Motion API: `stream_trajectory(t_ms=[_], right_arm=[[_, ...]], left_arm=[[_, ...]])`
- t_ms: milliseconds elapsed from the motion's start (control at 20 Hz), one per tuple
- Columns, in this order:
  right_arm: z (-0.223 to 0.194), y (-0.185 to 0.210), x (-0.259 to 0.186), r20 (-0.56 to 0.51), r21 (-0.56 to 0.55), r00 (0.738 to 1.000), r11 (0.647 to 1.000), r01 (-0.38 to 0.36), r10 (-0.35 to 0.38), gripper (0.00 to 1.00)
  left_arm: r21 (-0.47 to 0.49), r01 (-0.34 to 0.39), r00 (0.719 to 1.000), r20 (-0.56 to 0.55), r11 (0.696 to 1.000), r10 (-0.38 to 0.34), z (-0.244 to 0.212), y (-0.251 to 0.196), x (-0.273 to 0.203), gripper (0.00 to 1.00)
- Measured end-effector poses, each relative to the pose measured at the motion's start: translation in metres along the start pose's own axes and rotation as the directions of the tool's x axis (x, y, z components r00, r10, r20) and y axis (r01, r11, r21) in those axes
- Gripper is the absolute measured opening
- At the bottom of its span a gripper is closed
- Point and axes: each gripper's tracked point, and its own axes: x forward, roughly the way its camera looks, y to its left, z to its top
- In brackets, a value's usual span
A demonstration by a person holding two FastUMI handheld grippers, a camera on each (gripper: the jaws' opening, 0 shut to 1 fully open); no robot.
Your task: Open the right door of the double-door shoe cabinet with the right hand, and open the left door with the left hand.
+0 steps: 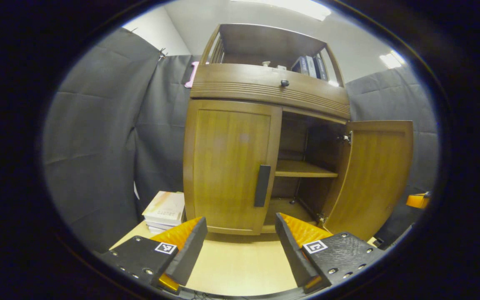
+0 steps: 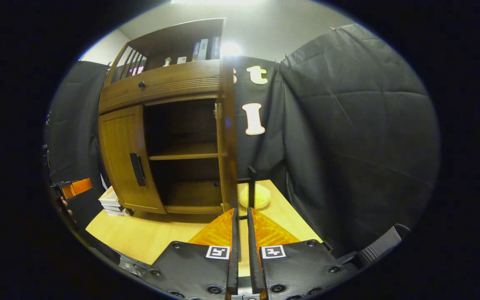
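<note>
Right door (image 1: 373, 175) is standing open; the right claw (image 2: 240, 216) is nearly clenched around its edge. Left claw (image 1: 240, 233), released, should be squaring up on the left door's handle (image 1: 262, 185).

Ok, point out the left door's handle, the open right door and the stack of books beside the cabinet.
left door handle (image 1: 262, 186), left gripper view, middle of the dark bar.
right door (image 1: 375, 179), left gripper view, inner panel, swung open.
stack of books (image 1: 166, 208), left gripper view, top cover.
</note>
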Motion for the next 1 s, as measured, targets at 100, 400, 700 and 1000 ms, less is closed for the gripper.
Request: stream_trajectory(t_ms=[100,400,700,1000], right_arm=[[0.012,0.037,0.002,0.027,0.009,0.999,1.0,-0.018,0.018,0.13],[0.027,0.119,0.022,0.061,-0.032,0.993,0.995,-0.095,0.097,0.03],[0.048,0.152,0.063,0.112,-0.063,0.98,0.985,-0.159,0.165,0.45],[0.053,0.147,0.113,0.125,-0.042,0.968,0.976,-0.212,0.216,0.96]], left_arm=[[0.035,0.026,1.0,0.016,0.999,-0.027,0.006,0.011,0.006,0.94],[0.061,0.106,0.991,0.072,0.992,-0.11,0.034,0.029,0.023,0.94],[0.032,0.121,0.987,0.102,0.992,-0.124,0.052,0.022,0.061,0.94],[0.045,0.096,0.99,0.099,0.994,-0.101,0.058,-0.006,0.12,0.94]])
